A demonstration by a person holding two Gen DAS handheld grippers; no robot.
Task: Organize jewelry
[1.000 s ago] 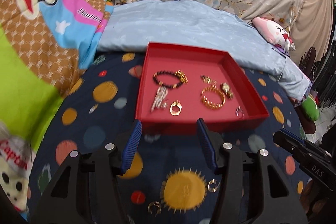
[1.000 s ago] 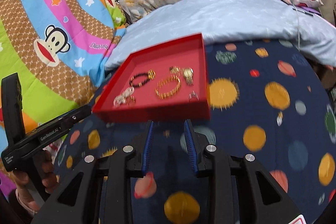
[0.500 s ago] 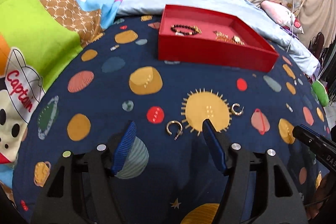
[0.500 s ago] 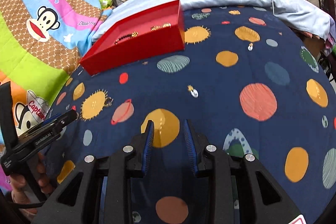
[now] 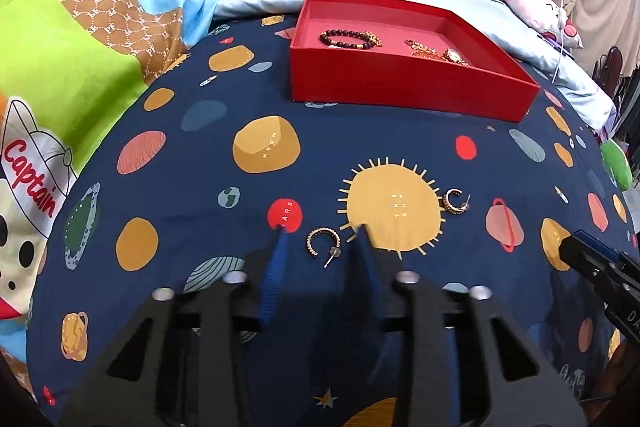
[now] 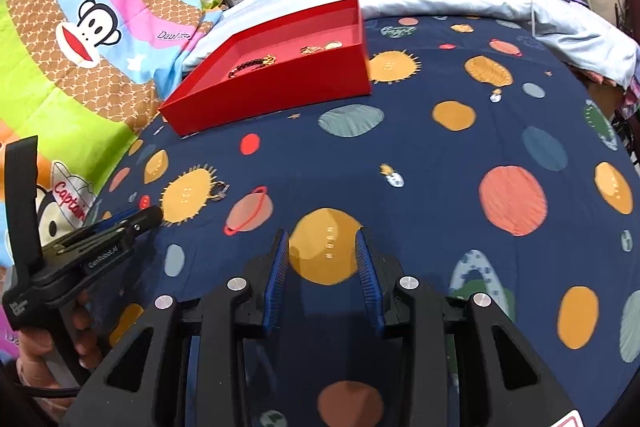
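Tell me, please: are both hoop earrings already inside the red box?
No, both hoop earrings lie on the blanket, outside the red box.

**A planet-print bed and what rests on it**

The bed [image 5: 172, 155] is covered by a navy sheet printed with planets, suns and stars. Toward its far side a shallow red tray [image 5: 404, 91] sits flat on the sheet. Two small gold hoop earrings lie loose on the fabric nearer the cameras: one hoop earring [image 5: 323, 243] between the red Mars dot and the big sun print, the other earring [image 5: 455, 201] just beside that sun's right edge, the two apart from each other
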